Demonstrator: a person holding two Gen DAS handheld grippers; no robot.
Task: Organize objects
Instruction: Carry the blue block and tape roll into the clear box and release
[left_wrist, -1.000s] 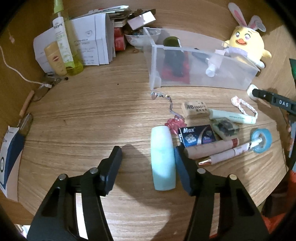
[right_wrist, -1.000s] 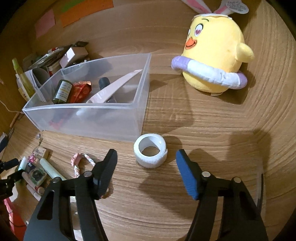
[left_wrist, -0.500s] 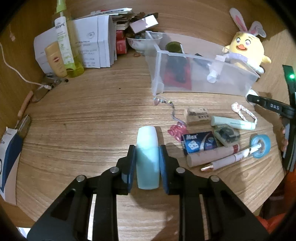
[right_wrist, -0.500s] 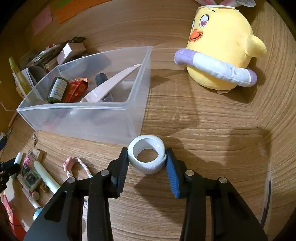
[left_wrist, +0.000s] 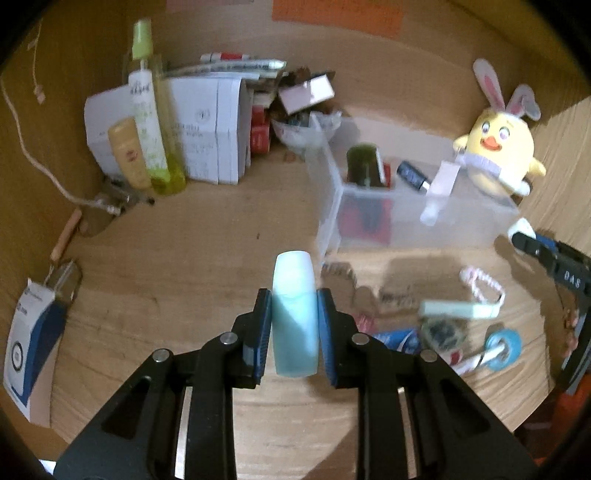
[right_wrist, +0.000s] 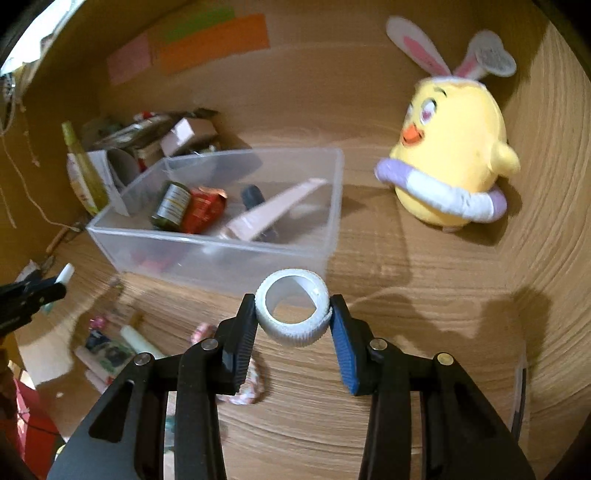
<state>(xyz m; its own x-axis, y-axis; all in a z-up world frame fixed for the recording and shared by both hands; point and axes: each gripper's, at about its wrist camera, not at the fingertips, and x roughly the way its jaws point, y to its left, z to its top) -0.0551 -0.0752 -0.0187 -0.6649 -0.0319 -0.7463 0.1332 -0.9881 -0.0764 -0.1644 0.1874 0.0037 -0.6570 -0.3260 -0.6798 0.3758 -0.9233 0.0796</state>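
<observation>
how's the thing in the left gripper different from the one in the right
The pale blue tube in the left gripper is long, solid and smooth; the white tape roll in the right gripper is a short, hollow ring with a ribbed outside. The tube lies lengthwise between the pads, pointing ahead; the roll is pinched across its width, hole facing up. Both are clamped and appear lifted off the desk.

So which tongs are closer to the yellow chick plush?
Right. The right tongs, gripping the white tape roll, sit nearer the chick plush. The left tongs hold the blue tube farther off.
</observation>
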